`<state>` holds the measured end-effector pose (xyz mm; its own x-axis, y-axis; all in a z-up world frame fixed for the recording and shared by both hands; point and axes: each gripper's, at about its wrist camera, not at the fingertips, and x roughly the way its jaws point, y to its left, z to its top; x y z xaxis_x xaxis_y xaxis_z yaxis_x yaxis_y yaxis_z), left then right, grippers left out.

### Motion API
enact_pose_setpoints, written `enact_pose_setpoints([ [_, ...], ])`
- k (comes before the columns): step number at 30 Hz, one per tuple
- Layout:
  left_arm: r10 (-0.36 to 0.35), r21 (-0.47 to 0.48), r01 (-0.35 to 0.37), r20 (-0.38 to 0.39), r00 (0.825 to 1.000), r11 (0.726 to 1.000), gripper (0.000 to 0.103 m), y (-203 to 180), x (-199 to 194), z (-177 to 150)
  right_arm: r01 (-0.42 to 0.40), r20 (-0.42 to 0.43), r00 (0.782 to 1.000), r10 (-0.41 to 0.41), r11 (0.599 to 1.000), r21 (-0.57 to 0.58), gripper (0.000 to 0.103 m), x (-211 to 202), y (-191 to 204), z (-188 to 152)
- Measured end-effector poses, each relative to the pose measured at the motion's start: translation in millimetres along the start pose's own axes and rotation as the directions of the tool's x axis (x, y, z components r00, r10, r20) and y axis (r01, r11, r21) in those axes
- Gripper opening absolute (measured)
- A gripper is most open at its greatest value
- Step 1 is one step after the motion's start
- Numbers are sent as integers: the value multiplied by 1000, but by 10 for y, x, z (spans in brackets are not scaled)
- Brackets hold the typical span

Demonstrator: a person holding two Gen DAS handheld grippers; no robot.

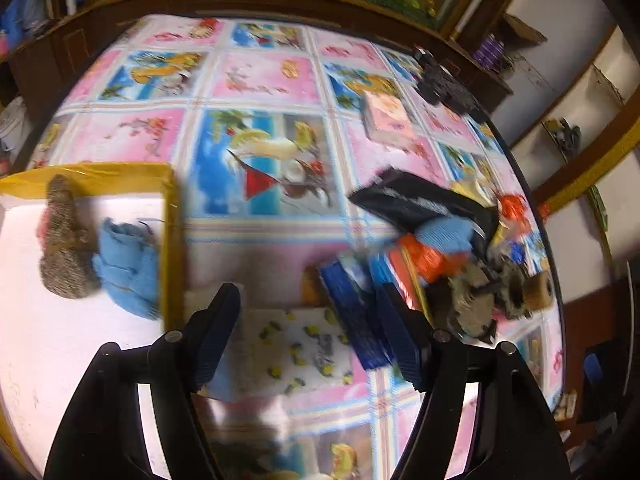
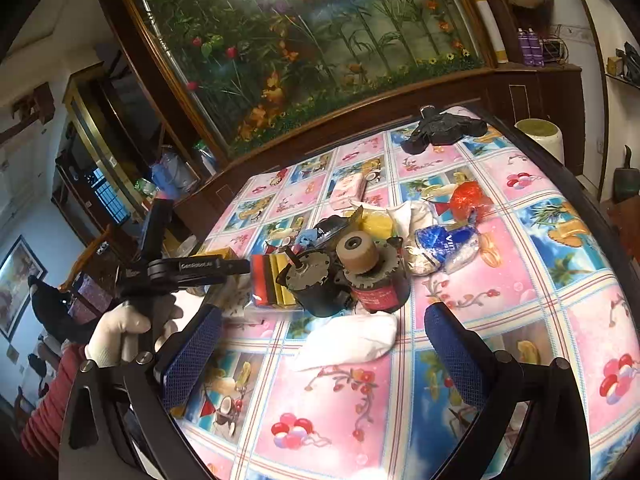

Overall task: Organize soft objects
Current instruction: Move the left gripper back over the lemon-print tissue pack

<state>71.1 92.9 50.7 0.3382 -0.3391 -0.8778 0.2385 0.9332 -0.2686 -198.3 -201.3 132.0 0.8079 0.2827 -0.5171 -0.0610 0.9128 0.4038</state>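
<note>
Cloth (image 2: 346,342) white, crumpled (flat on tablecloth (image 2: 500,300)).

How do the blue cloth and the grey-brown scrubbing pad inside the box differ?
The crumpled blue cloth is soft, folded fabric; the grey-brown speckled scrubbing pad looks coarse and fibrous. The cloth lies against the yellow-rimmed box wall; the pad lies left of it and reaches further back. Both rest on the white floor.

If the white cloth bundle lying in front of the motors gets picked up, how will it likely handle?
The white cloth bundle looks limp and creased, so it would probably sag and drape from the grip. It seems light for its bulk. Lying flat on the glossy tablecloth, it may slide rather than roll if pushed.
</note>
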Motion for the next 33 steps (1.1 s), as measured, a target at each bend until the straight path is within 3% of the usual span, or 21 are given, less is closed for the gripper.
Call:
enact_pose_setpoints([
  [2, -2, 15, 3, -97, 995, 1000, 70, -62, 115, -24, -13, 2, 1000, 13, 1000, 10, 103, 14, -66, -17],
  [3, 8, 14, -6, -107, 994, 1000, 70, -66, 130, -38, -12, 7, 1000, 12, 1000, 15, 103, 1, -87, -29],
  [5, -18, 0, 18, -43, 999, 1000, 70, -47, 26, -11, -23, 6, 1000, 23, 999, 25, 103, -16, -86, -21],
  [6, -64, -27, 64, 8, 998, 998, 70, -9, -57, 16, -25, 9, 1000, 25, 999, 26, 103, -27, -88, -27],
  [8, -134, -90, 143, 100, 986, 986, 70, 92, -187, 62, -31, 12, 999, 31, 999, 26, 103, -11, -70, -40],
  [9, -128, -115, 141, 116, 985, 983, 70, 138, -190, 80, -33, 13, 999, 33, 999, 28, 103, -12, -62, -59],
  [12, -54, -156, 56, 17, 998, 986, 70, 210, 48, 106, -41, 2, 999, 41, 998, 38, 103, 5, -54, -85],
  [16, -86, -154, 79, -41, 995, 985, 71, 117, 167, 69, -39, -7, 999, 39, 998, 42, 103, 29, -14, -76],
  [18, -110, -142, 94, -112, 988, 985, 79, 54, 193, 21, -32, -10, 999, 32, 999, 44, 103, 40, -22, -63],
  [20, -137, -127, 114, -185, 973, 985, 84, -9, 186, -40, -31, -8, 999, 32, 998, 53, 103, 43, -39, -48],
  [21, -182, -134, 155, -222, 958, 979, 84, -34, 165, -106, -31, -6, 999, 31, 998, 58, 103, 44, -52, -43],
  [24, -325, -179, 280, -317, 891, 943, 84, -78, 118, -330, -28, -9, 1000, 29, 997, 67, 103, 65, -111, -51],
  [25, -349, -175, 308, -315, 882, 935, 84, -92, 54, -410, -27, -12, 1000, 28, 997, 68, 103, 74, -131, -59],
  [26, -355, -150, 324, -296, 887, 934, 84, -114, -28, -470, -24, -16, 1000, 26, 997, 71, 103, 82, -160, -70],
  [28, -311, -70, 303, -234, 921, 950, 84, -179, -213, -607, -22, -17, 1000, 23, 996, 82, 103, 87, -216, -84],
  [30, -204, 36, 211, -141, 969, 977, 84, -277, -376, -754, -17, -21, 1000, 19, 995, 97, 103, 105, -286, -98],
  [31, -155, 83, 163, -99, 983, 983, 84, -335, -411, -823, -14, -27, 1000, 17, 994, 107, 103, 124, -322, -104],
  [33, -90, 135, 94, -40, 995, 986, 84, -413, -433, -985, -12, -39, 999, 17, 993, 120, 102, 156, -371, -126],
])
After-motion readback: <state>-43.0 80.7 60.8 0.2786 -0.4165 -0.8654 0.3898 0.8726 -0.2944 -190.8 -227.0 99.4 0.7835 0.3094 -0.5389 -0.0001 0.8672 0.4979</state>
